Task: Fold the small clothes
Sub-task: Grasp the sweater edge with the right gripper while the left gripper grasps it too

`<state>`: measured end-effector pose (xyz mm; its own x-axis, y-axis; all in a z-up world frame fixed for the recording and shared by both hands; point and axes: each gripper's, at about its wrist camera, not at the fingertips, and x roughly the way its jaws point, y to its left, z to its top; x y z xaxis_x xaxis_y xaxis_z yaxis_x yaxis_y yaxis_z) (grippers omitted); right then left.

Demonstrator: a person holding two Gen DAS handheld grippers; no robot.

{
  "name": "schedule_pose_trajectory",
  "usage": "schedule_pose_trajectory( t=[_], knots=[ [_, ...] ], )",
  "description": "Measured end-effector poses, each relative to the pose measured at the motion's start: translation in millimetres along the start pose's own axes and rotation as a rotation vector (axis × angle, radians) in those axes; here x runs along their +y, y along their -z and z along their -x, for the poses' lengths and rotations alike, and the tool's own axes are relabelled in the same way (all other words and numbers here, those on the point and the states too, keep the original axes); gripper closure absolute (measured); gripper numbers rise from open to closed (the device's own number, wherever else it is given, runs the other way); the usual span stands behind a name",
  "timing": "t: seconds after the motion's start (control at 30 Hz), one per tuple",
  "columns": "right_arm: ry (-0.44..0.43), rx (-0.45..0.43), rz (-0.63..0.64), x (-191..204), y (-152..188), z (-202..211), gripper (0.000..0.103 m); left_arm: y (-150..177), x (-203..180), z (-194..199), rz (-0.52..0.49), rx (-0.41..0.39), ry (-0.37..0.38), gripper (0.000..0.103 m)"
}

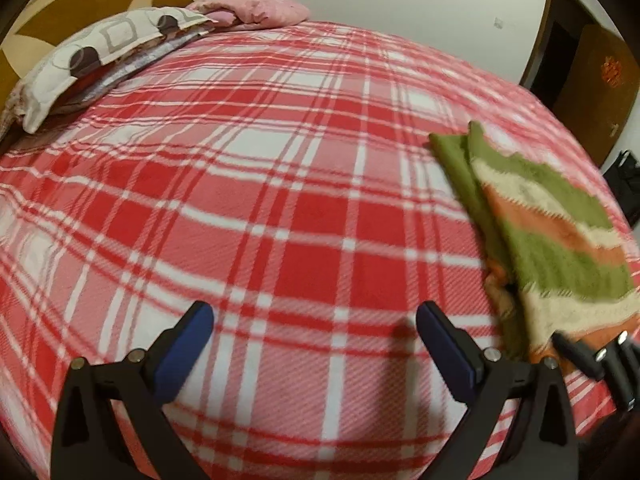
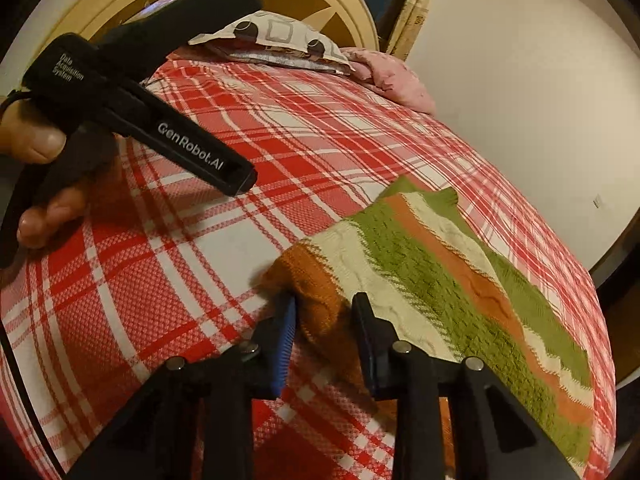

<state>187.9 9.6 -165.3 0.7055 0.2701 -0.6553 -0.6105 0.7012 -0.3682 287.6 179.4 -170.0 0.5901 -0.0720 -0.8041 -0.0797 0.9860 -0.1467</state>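
Spread over the red-and-white plaid bed cover (image 1: 280, 208): a folded knitted garment in green, orange and cream stripes (image 2: 460, 280), lying toward the cover's right edge. Right gripper (image 2: 324, 312) half closed, blue pads pinching the garment's orange near corner. Left gripper (image 1: 316, 320) wide open above bare plaid, holding nothing, beside the garment. At the far edge, a patterned grey pillow (image 1: 100, 52) and a pink pillow (image 1: 260, 6).

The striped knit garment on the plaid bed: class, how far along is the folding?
Done: the striped knit garment already lies doubled, layers showing at its edge. In hand: the right gripper pinches its orange corner. Left: the next fold; the left gripper hangs open over bare plaid blanket.
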Motion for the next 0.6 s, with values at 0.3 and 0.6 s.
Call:
schedule_pose_trajectory(
  t=[0.3, 0.6],
  knots=[
    [-0.003, -0.006, -0.018, -2.1, 2.6, -0.4, 0.078, -47.4, -11.3, -18.7, 0.006, -0.012, 0.178, 0.0],
    [0.001, -0.012, -0.025, -0.7, 4.3, 0.4, 0.078, -77.5, -54.6, -49.3, -0.064, 0.012, 0.289, 0.004]
  ],
)
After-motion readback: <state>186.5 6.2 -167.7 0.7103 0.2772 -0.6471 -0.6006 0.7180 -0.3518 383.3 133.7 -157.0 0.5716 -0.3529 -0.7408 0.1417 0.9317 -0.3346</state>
